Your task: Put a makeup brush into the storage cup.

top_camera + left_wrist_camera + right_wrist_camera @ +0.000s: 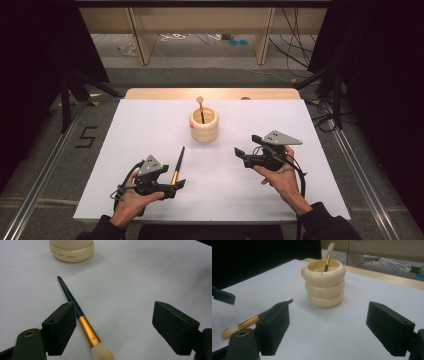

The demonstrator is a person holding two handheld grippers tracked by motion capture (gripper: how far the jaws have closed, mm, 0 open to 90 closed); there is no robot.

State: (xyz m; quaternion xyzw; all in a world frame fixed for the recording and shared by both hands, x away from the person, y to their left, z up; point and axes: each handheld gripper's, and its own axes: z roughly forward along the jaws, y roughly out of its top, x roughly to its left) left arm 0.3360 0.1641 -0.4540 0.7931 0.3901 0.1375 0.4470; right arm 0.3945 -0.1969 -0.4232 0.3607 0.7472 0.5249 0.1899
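I find one brush (327, 258) already standing in the holder (204, 125). The second brush (81, 317) lies on the surface between my left claw's (113, 327) spread jaws, ungrasped; right claw (334, 327) spread, idle.

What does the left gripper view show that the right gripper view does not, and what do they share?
Left gripper view alone: small lettering on the base of the cream ringed holder, and the white-bristled makeup brush with gold ferrule and dark handle close up, lying between the open left tool.

Right gripper view alone: a second brush standing inside the holder, and the open right tool.

Shared: holder, lying brush and white table sheet.
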